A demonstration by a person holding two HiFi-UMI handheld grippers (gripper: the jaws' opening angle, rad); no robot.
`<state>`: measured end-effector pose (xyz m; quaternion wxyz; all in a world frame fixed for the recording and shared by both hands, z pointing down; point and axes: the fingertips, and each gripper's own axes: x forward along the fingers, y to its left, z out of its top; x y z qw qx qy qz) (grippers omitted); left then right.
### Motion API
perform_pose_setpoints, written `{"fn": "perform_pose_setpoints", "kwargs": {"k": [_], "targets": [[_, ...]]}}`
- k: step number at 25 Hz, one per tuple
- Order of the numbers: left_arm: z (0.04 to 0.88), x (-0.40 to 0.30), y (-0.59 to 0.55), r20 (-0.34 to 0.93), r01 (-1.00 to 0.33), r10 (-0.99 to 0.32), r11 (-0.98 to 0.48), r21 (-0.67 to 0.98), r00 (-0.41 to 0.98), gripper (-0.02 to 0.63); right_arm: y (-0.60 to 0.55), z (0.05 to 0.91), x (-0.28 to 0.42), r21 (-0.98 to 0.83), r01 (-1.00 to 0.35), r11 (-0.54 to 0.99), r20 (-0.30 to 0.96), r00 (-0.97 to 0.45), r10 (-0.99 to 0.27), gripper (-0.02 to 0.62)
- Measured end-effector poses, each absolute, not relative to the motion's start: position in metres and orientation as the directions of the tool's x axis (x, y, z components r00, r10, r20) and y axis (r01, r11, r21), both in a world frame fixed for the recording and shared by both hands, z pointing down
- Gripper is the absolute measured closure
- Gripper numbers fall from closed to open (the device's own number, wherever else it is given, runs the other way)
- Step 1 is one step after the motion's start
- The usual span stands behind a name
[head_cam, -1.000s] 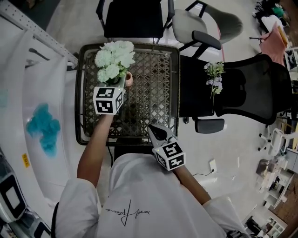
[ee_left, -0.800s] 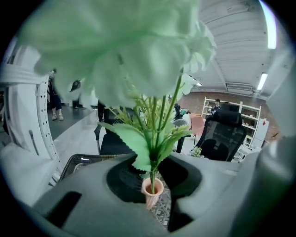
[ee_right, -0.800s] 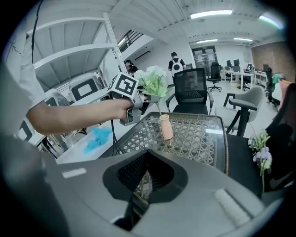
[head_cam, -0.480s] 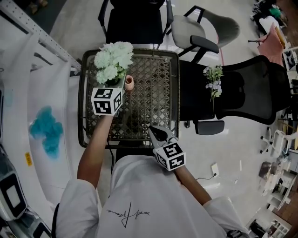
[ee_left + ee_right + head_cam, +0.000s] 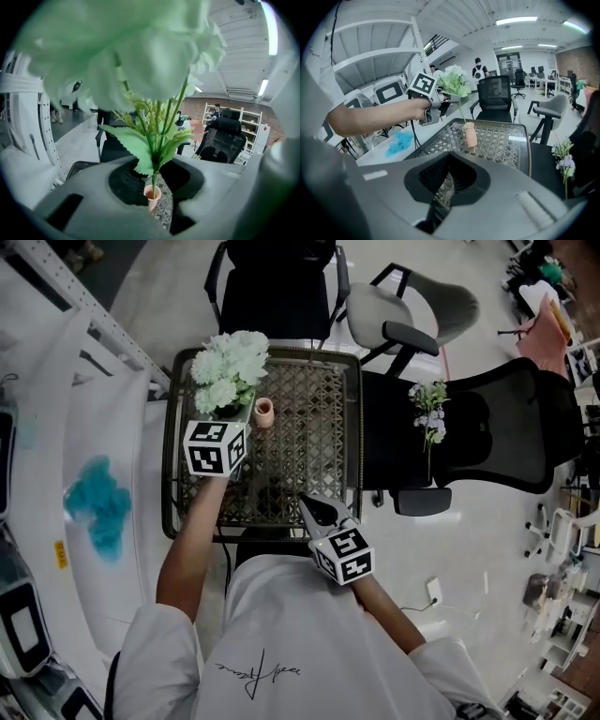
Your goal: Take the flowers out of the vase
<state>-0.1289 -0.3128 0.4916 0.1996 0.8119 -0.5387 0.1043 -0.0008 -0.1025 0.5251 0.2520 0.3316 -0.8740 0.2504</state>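
Observation:
A bunch of pale green flowers (image 5: 230,367) is lifted over the back left of the lattice table (image 5: 314,456), with my left gripper (image 5: 232,413) shut on its stems. The left gripper view shows leaves and the stem (image 5: 153,180) between the jaws, the stem's lower end reaching down to the mouth of the small pink vase (image 5: 152,194). The vase (image 5: 263,412) stands upright on the table just right of the left gripper. From the right gripper view the flowers (image 5: 454,80) hang above the vase (image 5: 470,134). My right gripper (image 5: 311,504) hovers shut and empty at the table's near edge.
A second flower sprig (image 5: 429,409) lies on the black office chair (image 5: 487,437) to the right of the table. More chairs (image 5: 277,277) stand behind the table. A white surface with a blue cloth (image 5: 94,507) runs along the left.
My left gripper has raised the flowers a little, so the vase shows more fully beside it. The right gripper has stayed where it was.

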Motion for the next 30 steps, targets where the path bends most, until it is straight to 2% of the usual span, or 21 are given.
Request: {"fn": "perform_pose_setpoints", "kwargs": {"k": [30], "targets": [[0.480,-0.117,-0.267,0.392,-0.894,-0.806,-0.366,0.259,0.444,0.538,-0.097,0.500,0.004,-0.248,-0.700,0.669,0.544,-0.672,-0.502,0.591]]}}
